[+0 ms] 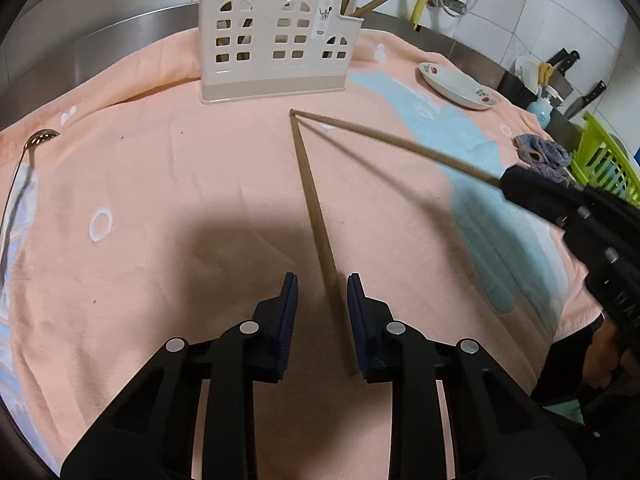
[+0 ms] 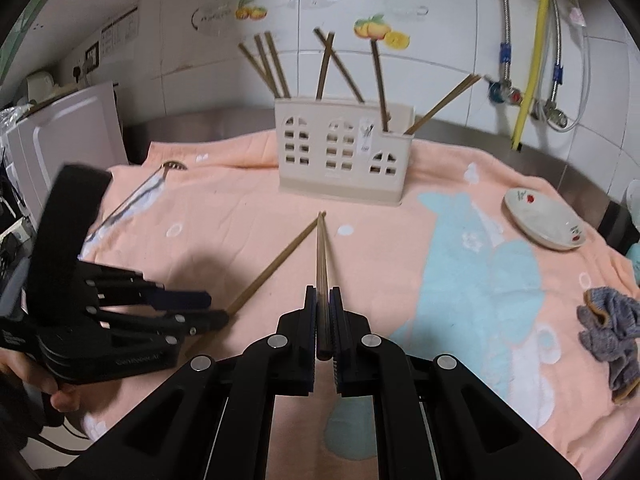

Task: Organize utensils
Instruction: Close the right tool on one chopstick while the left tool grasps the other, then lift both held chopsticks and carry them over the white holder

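Right now my right gripper (image 2: 324,320) is clamped on a chopstick (image 2: 321,248) that points up the middle of the right wrist frame toward the utensil holder (image 2: 340,160) at upper center. My left gripper (image 1: 322,312) has its jaws slightly apart around a second chopstick (image 1: 316,216), which lies on the peach towel (image 1: 160,200); pads not pressing it as far as I can see. Both chopstick tips meet just below the holder. More chopsticks (image 2: 268,64) stand in the holder. Slotted spoon (image 1: 24,160) lies at left edge, plate (image 1: 456,84) at upper right, grey rag (image 2: 612,332) at right.
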`<state>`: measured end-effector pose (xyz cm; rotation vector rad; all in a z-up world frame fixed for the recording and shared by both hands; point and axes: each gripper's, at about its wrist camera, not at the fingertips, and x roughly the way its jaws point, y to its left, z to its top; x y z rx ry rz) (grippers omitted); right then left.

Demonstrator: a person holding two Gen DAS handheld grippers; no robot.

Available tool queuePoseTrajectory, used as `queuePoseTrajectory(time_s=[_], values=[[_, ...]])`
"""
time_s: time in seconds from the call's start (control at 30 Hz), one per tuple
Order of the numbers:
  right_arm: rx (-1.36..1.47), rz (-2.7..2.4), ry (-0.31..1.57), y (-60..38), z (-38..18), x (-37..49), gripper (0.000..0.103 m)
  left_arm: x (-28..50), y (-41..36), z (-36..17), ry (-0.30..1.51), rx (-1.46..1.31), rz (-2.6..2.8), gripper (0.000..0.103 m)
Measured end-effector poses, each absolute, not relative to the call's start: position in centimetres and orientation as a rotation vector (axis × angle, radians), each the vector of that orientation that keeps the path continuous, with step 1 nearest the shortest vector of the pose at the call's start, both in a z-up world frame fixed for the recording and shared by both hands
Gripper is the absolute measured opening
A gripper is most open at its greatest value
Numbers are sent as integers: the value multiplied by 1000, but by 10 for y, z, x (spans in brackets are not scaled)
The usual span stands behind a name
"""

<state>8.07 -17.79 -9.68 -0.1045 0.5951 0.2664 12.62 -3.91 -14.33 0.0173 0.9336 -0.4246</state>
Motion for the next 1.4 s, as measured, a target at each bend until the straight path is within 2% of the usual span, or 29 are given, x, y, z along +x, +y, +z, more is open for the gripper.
queuePoseTrajectory(time_s=[0.43,0.53,0.67,1.13,1.4], values=[[-97,258,533,-192,-84,77,6,125,-56,-147,943,60,-414,22],[-92,256,517,-195,-77,77,6,125,-59,-147,939,104,-380,10],[-100,253,487,-197,-67,75,7,130,-54,-143,939,112,-349,6],[-145,269,423,-204,-22,91,6,140,-22,-58,763,52,-372,6],[-137,278,398,-208,-1,102,6,146,-27,-29,693,95,-378,6]])
